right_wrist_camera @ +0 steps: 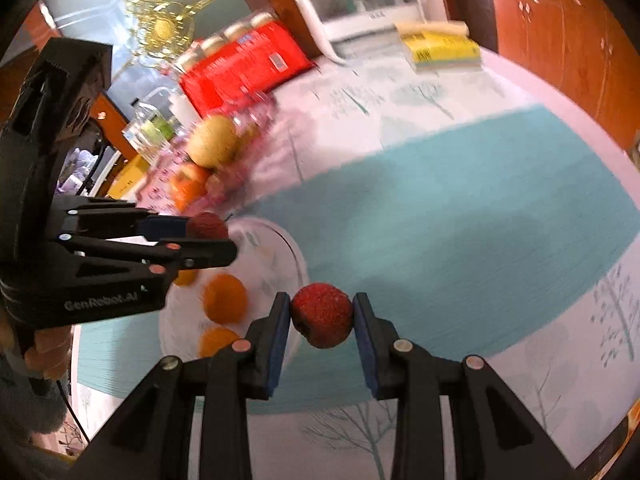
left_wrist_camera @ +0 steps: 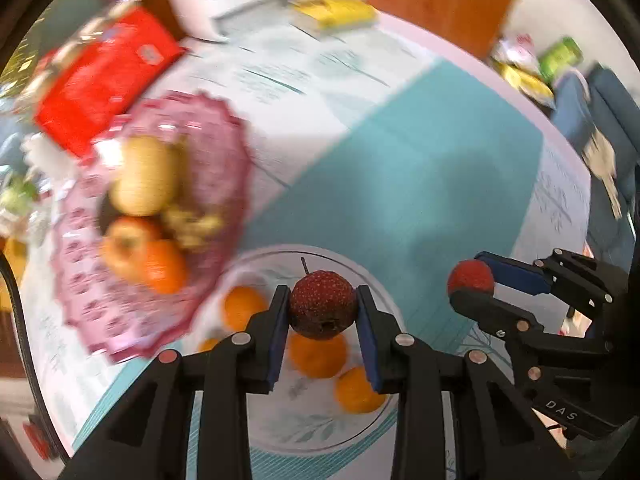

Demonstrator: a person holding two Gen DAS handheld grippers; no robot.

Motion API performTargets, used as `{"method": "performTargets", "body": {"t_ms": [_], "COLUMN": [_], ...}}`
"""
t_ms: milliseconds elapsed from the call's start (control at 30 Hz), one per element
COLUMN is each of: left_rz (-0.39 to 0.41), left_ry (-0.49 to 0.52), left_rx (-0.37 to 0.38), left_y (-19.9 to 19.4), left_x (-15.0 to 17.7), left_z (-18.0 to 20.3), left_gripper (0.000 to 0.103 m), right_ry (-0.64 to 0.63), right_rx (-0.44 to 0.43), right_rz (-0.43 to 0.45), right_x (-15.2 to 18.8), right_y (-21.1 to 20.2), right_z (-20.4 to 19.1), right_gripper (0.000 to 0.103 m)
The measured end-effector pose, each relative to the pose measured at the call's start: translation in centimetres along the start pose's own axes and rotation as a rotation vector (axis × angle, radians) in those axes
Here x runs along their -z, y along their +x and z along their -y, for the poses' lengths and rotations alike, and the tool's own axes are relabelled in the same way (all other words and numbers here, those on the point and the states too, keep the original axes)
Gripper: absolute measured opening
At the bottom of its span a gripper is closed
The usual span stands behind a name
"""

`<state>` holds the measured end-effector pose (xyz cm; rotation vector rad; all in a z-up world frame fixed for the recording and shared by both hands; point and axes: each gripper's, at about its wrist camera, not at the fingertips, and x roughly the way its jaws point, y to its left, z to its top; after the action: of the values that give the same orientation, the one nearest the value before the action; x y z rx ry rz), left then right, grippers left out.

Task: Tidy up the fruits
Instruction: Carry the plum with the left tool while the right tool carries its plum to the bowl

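Tongs on both sides are loaded. My left tongs [left_wrist_camera: 323, 312] are clamped on a dark red, speckled fruit [left_wrist_camera: 323, 305] with a thin stem, the blue pads [left_wrist_camera: 280, 336] pressing its two sides. It hangs above the white plate [left_wrist_camera: 280, 432], which I take as my landmark. On the plate I see small oranges [left_wrist_camera: 318, 354]: one under the held fruit, one toward the plate's left rim, one toward its near rim, and what may be another at the left edge, though blur makes that hard to say.

My right tongs [right_wrist_camera: 322, 316] hold a brighter red fruit [right_wrist_camera: 322, 315] the same way, squeezed between both pads, just right of the plate and over the teal mat [right_wrist_camera: 460, 208].

Left of the plate, just beside it, stands a pink bowl [left_wrist_camera: 224, 168] with a scalloped rim, holding a yellow pear [left_wrist_camera: 146, 178], an apple [left_wrist_camera: 126, 246] and an orange [left_wrist_camera: 164, 266], all smeared by motion. Beyond the bowl a red packet [left_wrist_camera: 104, 80] lies on the surface. Well beyond the plate, at the far edge of the surface [left_wrist_camera: 352, 80], sits a yellow book [left_wrist_camera: 336, 10].
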<state>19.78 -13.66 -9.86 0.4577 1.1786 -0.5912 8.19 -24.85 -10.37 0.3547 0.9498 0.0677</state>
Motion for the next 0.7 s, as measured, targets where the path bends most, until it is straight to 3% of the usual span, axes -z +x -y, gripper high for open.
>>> {"method": "performTargets", "body": {"t_ms": [500, 700], "left_rz": [0.254, 0.31], "left_ry": [-0.158, -0.242], "left_rx": [-0.347, -0.398], "left_y": [-16.0, -18.0], "left_x": [-2.0, -2.9], "left_z": [-12.7, -17.1], "left_gripper": [0.031, 0.031], "right_ry": [-0.206, -0.24], "right_rx": [-0.116, -0.106], "right_rz": [0.21, 0.251], "right_x": [-13.5, -18.3], "right_y": [-4.5, -4.2], "right_z": [-11.4, -15.1], "right_gripper": [0.032, 0.032]}}
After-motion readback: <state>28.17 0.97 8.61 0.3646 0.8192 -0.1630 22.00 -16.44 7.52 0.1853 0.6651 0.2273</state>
